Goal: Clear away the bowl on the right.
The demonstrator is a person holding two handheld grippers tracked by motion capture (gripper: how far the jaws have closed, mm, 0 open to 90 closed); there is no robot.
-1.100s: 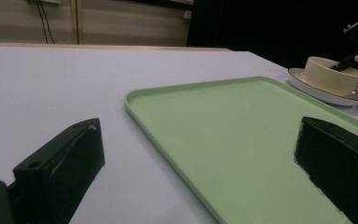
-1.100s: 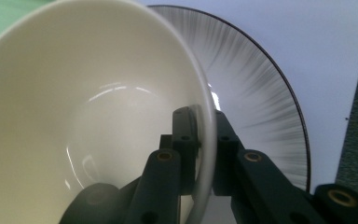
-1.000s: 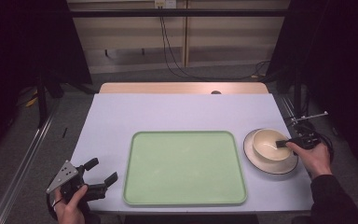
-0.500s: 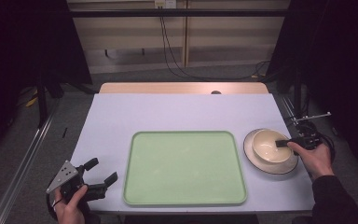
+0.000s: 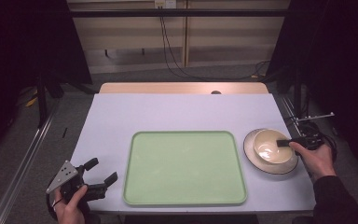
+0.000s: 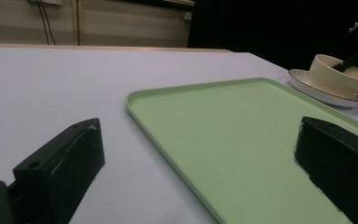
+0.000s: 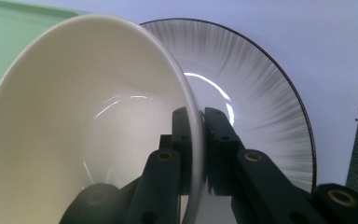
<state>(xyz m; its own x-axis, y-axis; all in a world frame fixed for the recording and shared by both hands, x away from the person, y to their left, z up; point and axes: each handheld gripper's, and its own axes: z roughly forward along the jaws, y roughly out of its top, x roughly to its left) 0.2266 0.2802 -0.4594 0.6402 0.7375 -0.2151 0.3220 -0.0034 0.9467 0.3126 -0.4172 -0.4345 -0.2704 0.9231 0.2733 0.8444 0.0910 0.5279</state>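
A cream bowl [image 5: 268, 145] [image 6: 338, 74] [image 7: 88, 126] rests on a white plate with a dark rim [image 5: 279, 165] [image 6: 326, 95] [image 7: 261, 102] at the table's right side. My right gripper [image 5: 286, 142] [image 7: 196, 122] is shut on the bowl's right wall, one jaw inside and one outside. At the table's front left corner my left gripper [image 5: 99, 171] [image 6: 196, 154] is held open, nothing between its jaws, its far jaw over the edge of a pale green tray [image 5: 184, 166] [image 6: 242, 135]. The tray lies bare in the middle of the table.
The table [image 5: 177, 112] has a lilac top with a wooden strip along its far edge. Cables [image 5: 170, 51] hang down the wall behind it. A metal rail [image 5: 23, 163] runs along the floor at the left.
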